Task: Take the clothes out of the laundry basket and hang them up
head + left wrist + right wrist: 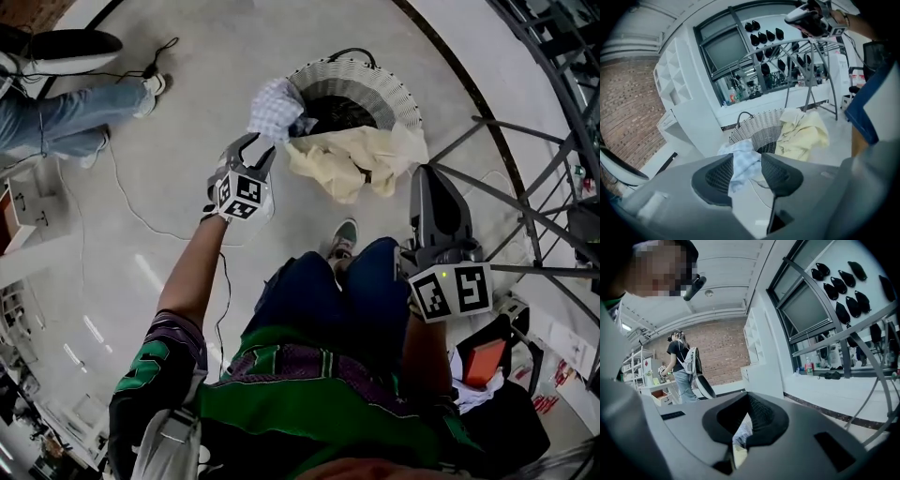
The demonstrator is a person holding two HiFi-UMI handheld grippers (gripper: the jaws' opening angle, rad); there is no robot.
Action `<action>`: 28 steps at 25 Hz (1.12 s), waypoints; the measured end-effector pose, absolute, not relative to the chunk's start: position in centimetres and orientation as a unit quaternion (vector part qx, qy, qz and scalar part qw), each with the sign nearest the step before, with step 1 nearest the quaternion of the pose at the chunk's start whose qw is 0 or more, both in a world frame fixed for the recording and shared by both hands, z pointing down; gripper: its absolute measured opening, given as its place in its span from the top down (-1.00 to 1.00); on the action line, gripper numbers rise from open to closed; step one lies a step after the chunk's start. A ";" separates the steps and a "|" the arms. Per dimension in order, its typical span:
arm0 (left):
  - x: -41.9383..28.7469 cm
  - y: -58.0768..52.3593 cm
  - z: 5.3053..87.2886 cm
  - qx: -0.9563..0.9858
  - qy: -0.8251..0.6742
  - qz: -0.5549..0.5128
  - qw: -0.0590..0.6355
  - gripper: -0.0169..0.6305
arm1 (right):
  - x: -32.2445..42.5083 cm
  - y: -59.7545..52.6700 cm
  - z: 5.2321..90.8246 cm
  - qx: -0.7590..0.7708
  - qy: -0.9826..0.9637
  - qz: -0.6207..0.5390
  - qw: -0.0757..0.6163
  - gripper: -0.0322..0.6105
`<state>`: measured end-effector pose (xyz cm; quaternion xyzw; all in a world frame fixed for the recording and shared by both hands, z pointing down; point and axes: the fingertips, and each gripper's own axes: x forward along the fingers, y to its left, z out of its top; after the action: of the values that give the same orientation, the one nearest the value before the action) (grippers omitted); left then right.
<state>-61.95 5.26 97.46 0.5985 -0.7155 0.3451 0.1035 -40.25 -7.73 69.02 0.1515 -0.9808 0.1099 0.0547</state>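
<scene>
1. A white woven laundry basket [375,80] with a dark handle stands on the pale floor [187,56], just ahead of the person's feet. A light blue checked cloth [275,108] hangs over its left rim. A cream-yellow garment [347,159] spills over the near rim toward the person.
2. The left gripper [262,142] reaches toward the checked cloth with its jaws spread. In the left gripper view the cloth shows in the gap between the pads, but they do not appear to press on it.
3. The right gripper [424,173] hangs by the person's right knee, just beside the cream-yellow garment. Its jaws are pressed together with nothing between them.
4. Both pieces look soft, light and limp — they should fold and trail when lifted, not slide or break. A bunched fold lying on the rim looks the best place to pinch, since a single thin edge could slip out of the pads.
5. A grey metal drying rack [525,216] stands to the right, cut off by the picture's edge.
6. Hard to make out: the basket's inside is dark, so anything else lying in it is hidden. What kind of garment each cloth is cannot be told — nor how much of either hangs down inside.
</scene>
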 end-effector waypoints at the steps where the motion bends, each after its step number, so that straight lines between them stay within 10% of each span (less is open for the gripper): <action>1: -62.3 4.8 98.4 0.596 -0.713 0.355 0.104 0.35 | -40.3 -8.2 69.5 0.151 -0.981 0.111 0.055 0.90; 28: -62.0 2.1 91.5 0.574 -0.687 0.425 0.133 0.82 | -37.0 -10.2 61.5 0.158 -0.978 0.121 0.065 0.90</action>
<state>-62.05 2.06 91.53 0.5740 -0.6872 0.4249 0.1329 -37.01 -10.23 61.48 0.1577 -0.9780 0.1207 0.0645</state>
